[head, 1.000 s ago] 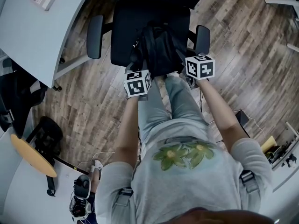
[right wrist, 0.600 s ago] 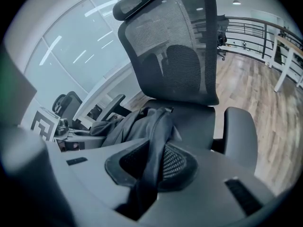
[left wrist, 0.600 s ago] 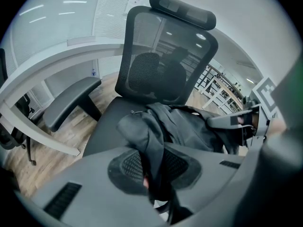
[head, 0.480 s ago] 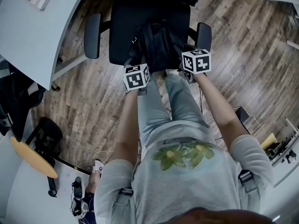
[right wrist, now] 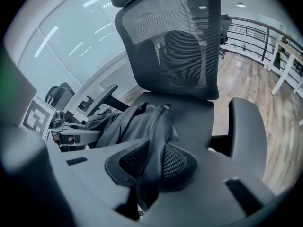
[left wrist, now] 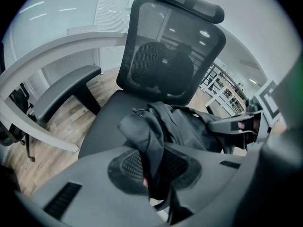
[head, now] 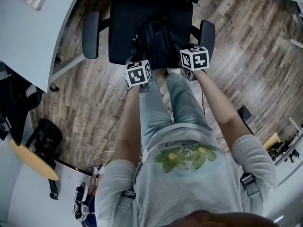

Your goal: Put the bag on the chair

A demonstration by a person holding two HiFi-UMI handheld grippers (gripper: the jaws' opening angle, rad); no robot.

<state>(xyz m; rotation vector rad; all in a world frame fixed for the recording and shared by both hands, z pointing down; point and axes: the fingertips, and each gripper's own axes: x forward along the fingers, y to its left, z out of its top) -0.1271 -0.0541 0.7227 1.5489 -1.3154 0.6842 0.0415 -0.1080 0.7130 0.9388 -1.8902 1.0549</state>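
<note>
A black mesh-backed office chair [head: 125,27] stands in front of me. The limp black bag [head: 158,41] lies on its seat [left wrist: 106,122], slumped toward the front edge. My left gripper [left wrist: 152,169] is shut on a fold of the bag's fabric [left wrist: 147,136] at the bag's left side. My right gripper [right wrist: 152,167] is shut on a strap-like fold [right wrist: 158,126] at the bag's right side. In the head view their marker cubes [head: 138,73] [head: 194,58] hover over the seat's front edge and hide the fingertips.
The chair's armrests [head: 90,27] [head: 207,32] flank the bag, and its backrest [left wrist: 165,56] rises behind it. A white desk [head: 33,27] stands at the left with another dark chair [head: 19,98] and a yellow round top [head: 31,157] nearby. Wooden floor [head: 246,56] surrounds the chair.
Both grippers have sunk toward the chair seat with the bag in them, moving up the head view. The bag now rests lower on the seat.
</note>
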